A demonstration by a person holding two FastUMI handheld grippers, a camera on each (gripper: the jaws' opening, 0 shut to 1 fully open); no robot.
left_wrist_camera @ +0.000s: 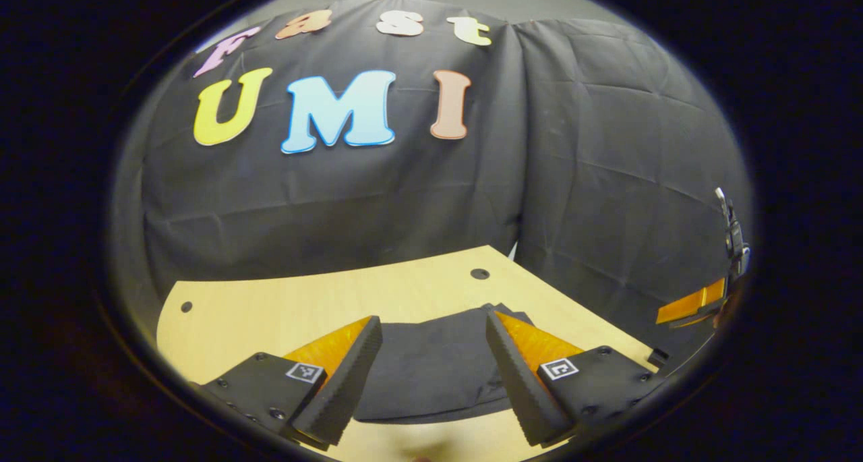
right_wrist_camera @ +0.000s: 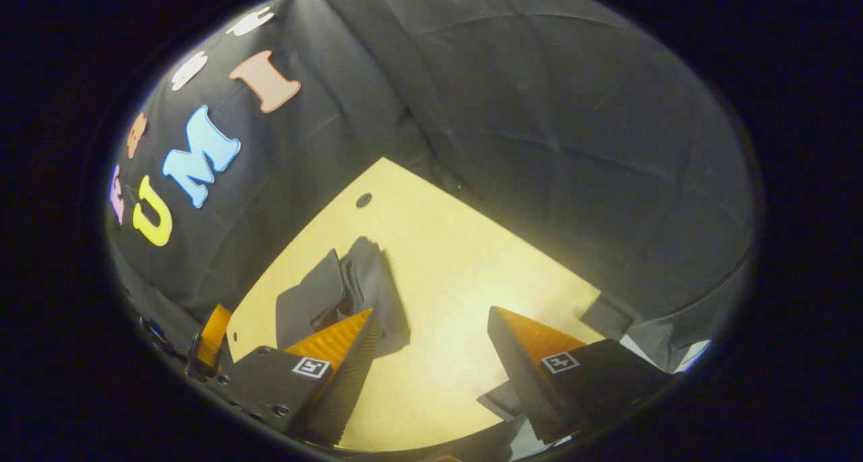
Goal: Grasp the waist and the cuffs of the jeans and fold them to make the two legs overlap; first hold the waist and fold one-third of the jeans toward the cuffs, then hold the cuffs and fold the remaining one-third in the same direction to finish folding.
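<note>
The dark jeans (left_wrist_camera: 431,374) lie folded into a compact stack on the wooden table (left_wrist_camera: 303,293). My left gripper (left_wrist_camera: 433,320) hovers just above and in front of the stack, open, with nothing between its fingers. At the far right edge of the left gripper view, part of my right gripper (left_wrist_camera: 694,305) shows, off to the side of the table. In the right gripper view the folded jeans (right_wrist_camera: 367,273) sit left of centre, layered edges showing. My right gripper (right_wrist_camera: 431,315) is open over bare table (right_wrist_camera: 458,260), to the right of the stack. Part of the left gripper (right_wrist_camera: 210,334) shows at the lower left.
The table has small round holes near its back edge (left_wrist_camera: 480,274) (left_wrist_camera: 186,307) (right_wrist_camera: 364,199). Black cloth walls close off the back and the right side. Bare tabletop lies to the left of and behind the jeans.
</note>
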